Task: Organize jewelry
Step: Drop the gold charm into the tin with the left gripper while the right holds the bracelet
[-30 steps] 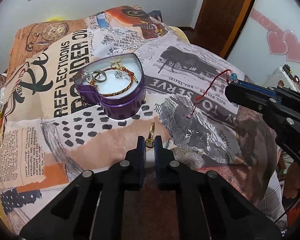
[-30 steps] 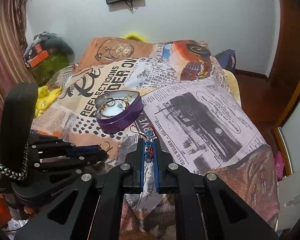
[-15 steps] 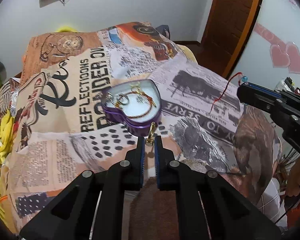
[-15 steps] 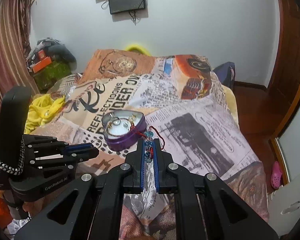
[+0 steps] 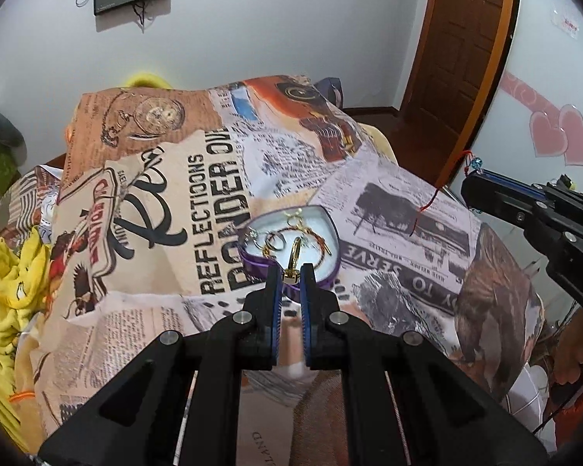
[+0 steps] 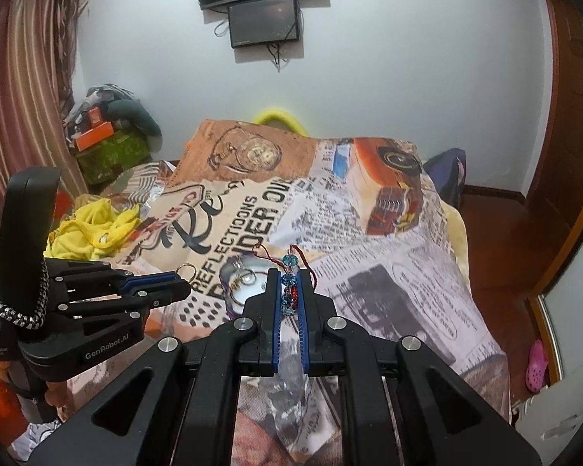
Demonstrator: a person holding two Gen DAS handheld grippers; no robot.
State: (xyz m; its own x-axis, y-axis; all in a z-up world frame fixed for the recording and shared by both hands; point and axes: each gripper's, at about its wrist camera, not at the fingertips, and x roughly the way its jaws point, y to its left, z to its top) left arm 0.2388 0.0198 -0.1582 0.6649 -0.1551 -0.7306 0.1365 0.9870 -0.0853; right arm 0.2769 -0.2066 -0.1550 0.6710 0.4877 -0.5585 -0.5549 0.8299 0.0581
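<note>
Left gripper (image 5: 291, 272): you've raised it, pinching the gold ring (image 5: 294, 253) in line with the purple heart tin (image 5: 327, 229).
Right gripper (image 6: 290, 283): clamped on the beaded red-cord bracelet (image 6: 289, 280), lifted off the bedspread (image 5: 388, 194).
Meaning: both pieces are airborne; the tin comes next.

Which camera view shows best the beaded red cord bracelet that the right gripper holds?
The right wrist view. There the beaded bracelet sits close between the right gripper fingers, each blue and red bead distinct. The left wrist view shows only one blue bead and the hanging red cord at that gripper's tip.
</note>
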